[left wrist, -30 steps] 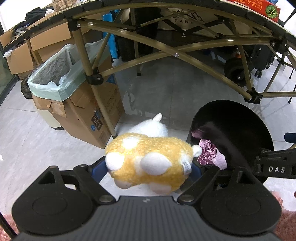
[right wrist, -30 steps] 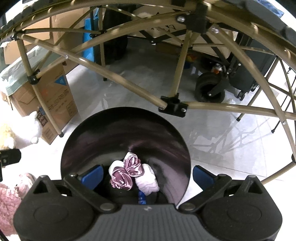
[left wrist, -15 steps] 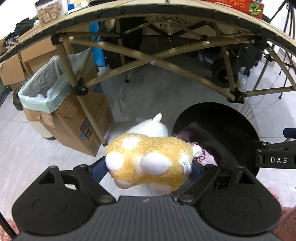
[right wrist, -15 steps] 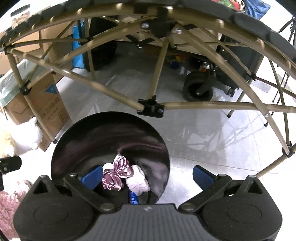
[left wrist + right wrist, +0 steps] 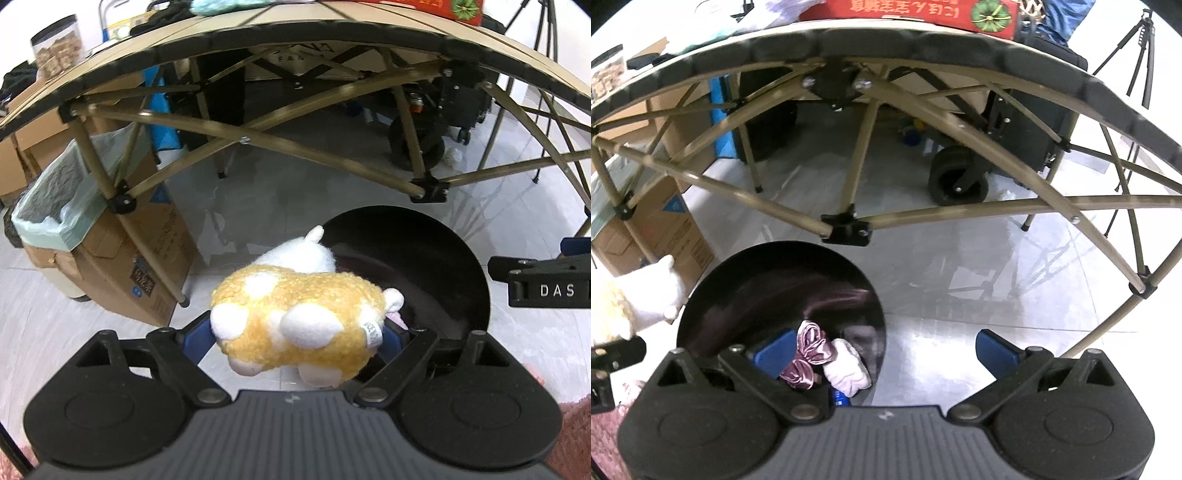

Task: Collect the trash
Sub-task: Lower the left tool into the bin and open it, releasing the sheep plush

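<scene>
Plush toy [image 5: 295, 317] clamped between left hand-held gripper [image 5: 295, 338] fingers (crosswise).

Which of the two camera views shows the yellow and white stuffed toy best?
The left wrist view: the stuffed toy fills its centre, clamped between the left gripper's blue pads. The right wrist view catches only a blurry sliver of it at the left edge.

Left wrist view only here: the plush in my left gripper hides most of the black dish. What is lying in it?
Observer: Two scrunchies lie in the black dish, a shiny mauve scrunchie and a pale fluffy scrunchie, touching each other.
Operator: Has the right gripper got hold of either?
Observer: No. The right gripper is wide open, with nothing pressed between its pads. Both scrunchies lie off to one side of the gap.
</scene>
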`<state>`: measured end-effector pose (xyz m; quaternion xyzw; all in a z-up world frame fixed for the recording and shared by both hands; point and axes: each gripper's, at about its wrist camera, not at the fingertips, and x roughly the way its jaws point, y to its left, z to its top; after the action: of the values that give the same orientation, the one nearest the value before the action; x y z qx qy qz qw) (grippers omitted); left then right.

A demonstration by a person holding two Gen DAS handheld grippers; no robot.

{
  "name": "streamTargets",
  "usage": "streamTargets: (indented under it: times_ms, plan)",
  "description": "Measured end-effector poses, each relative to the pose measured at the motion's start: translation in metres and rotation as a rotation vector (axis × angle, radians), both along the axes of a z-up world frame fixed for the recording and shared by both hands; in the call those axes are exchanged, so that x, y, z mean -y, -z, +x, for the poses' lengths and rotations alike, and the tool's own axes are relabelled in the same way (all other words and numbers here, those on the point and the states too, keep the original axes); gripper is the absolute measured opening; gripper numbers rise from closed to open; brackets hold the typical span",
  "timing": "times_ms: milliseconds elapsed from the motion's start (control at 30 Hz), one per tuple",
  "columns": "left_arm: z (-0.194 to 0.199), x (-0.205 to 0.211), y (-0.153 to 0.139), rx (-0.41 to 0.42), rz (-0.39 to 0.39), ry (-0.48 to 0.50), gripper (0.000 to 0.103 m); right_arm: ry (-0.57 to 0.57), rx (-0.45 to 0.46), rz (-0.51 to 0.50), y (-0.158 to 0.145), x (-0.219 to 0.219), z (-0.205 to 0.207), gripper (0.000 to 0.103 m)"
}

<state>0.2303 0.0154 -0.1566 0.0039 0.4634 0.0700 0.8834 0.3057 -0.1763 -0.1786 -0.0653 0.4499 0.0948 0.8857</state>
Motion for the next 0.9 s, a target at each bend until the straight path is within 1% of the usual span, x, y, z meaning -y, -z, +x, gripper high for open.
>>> streamTargets:
  times_ms: [367, 567, 900]
  plan:
    - [0.009, 0.032, 0.006, -0.014, 0.000, 0.075, 0.087, 0.065, 0.007, 0.013, -0.003, 0.023, 0.001, 0.103]
    - [0.015, 0.050, 0.010, -0.031, -0.011, 0.114, 0.087, 0.120, 0.008, 0.040, -0.005, 0.037, 0.002, 0.103]
    - [0.034, 0.076, 0.021, -0.075, -0.015, 0.154, 0.087, 0.191, 0.018, 0.074, -0.009, 0.056, 0.003, 0.103]
